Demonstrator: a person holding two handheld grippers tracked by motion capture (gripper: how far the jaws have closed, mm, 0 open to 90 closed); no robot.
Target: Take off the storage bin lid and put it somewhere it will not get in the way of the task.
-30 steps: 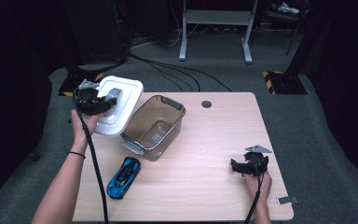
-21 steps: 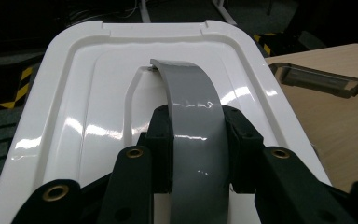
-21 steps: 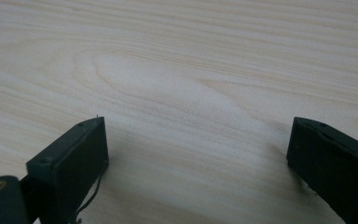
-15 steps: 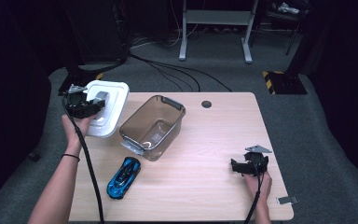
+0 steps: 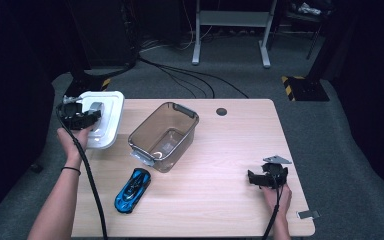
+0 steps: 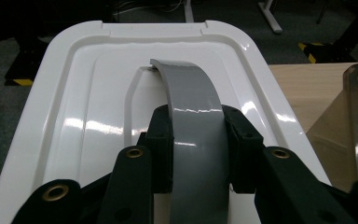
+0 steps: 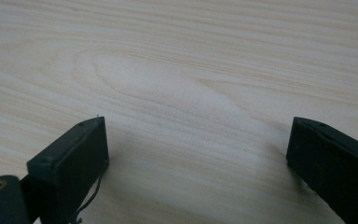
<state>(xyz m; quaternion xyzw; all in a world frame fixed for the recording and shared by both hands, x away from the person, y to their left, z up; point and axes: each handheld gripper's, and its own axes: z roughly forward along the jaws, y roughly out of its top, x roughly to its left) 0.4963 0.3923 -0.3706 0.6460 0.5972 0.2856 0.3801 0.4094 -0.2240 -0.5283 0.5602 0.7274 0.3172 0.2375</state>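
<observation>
White lid [image 5: 102,117] at 10 o'clock on table [image 5: 230,150], gripped by grey handle [image 6: 193,116] in left gripper [image 5: 82,114]. Clear box [image 5: 164,135] just beside, at 3 o'clock. Right gripper [image 5: 266,178] at 4 o'clock, jaws wide, holding nothing.

**No readable text in any view**

No words, brand names, numbers or labels can be read anywhere. The white lid [image 6: 98,107] and its grey handle [image 6: 193,116] are plain, no print. The clear bin [image 5: 166,135] carries no legible sticker. The blue toy car [image 5: 132,190] is too small to tell any marking. The counter [image 5: 220,200] is bare wood grain, no lettering. The only sign-like marks are yellow-and-black hazard stripes [image 5: 290,87] on a dark base on the floor, and similar stripes [image 5: 104,82] by a stand at left; neither carries text.
</observation>
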